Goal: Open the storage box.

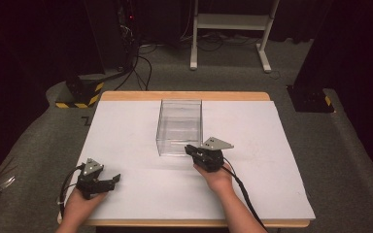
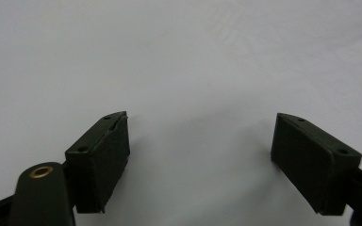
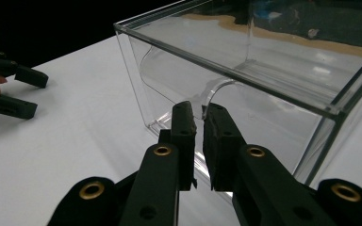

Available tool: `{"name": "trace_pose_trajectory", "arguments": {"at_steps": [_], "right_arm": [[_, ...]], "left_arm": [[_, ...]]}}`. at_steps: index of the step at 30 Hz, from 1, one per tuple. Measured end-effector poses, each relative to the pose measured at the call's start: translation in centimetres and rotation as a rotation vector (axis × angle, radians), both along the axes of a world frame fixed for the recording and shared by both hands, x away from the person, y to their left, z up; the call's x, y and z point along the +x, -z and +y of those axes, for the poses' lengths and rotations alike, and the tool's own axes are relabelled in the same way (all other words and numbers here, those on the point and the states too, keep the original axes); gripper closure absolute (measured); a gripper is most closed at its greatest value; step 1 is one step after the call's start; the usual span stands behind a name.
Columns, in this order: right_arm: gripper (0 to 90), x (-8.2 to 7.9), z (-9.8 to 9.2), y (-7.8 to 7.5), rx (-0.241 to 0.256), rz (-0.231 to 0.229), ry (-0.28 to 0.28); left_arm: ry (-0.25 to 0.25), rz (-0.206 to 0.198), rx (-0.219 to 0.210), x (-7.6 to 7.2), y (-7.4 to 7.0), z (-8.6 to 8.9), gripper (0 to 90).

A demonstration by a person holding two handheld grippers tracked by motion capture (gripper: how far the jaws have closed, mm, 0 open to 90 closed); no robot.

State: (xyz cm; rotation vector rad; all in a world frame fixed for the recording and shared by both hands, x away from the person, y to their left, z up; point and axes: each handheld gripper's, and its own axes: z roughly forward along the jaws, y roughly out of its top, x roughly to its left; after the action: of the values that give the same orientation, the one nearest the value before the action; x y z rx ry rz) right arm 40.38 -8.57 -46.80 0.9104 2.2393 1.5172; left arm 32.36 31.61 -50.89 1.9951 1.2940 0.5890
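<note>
A clear, empty plastic box (image 1: 178,145) stands in the middle of the white table top (image 1: 121,131). My right gripper (image 1: 188,148) sits at the box's near right corner, low on the table. In the right gripper view its jaws (image 3: 199,110) stand almost together just in front of the box's near wall (image 3: 245,77), with nothing between them. My left gripper (image 1: 115,179) rests near the table's front left, well away from the box. In the left gripper view its jaws (image 2: 200,129) are spread wide over bare white surface. The left gripper (image 3: 21,89) also appears far off in the right gripper view.
The table's wooden edge (image 1: 184,95) shows at the back. Beyond it lie cables (image 1: 138,63) on grey carpet, a white stand's legs (image 1: 228,29), and black bases with yellow stripes (image 1: 80,94). White surface lies open to the left and right of the box.
</note>
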Motion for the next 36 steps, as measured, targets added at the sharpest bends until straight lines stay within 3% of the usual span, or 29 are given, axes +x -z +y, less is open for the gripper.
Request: {"name": "trace_pose_trajectory", "arguments": {"at_steps": [3, 10, 13, 14, 24, 36], "right_arm": [[82.9, -0.3, -0.1, 0.1, 0.004, -0.002, -0.002], [70.6, 0.5, 0.2, 0.2, 0.022, 0.019, -0.016], [71.0, 0.6, 0.3, 0.3, 0.032, 0.022, -0.03], [75.8, 0.6, 0.4, 0.3, 0.039, 0.023, -0.041], [79.1, 0.5, 0.1, 0.2, 0.033, 0.024, -0.058], [81.0, -1.1, -0.2, 0.2, 0.018, 0.0, -0.079]], "left_arm": [[0.001, 0.0, 0.0, 0.0, 0.0, 0.0, 20.3], [0.001, 0.0, 0.001, 0.0, 0.0, 0.0, 20.2], [0.001, 0.0, 0.0, 0.0, 0.0, 0.0, 20.3], [0.001, 0.0, 0.0, 0.0, 0.0, 0.0, 20.2], [0.0, 0.0, 0.0, 0.0, 0.0, 0.0, 20.3], [0.0, -0.001, 0.001, 0.0, 0.0, 0.0, 20.3]]}}
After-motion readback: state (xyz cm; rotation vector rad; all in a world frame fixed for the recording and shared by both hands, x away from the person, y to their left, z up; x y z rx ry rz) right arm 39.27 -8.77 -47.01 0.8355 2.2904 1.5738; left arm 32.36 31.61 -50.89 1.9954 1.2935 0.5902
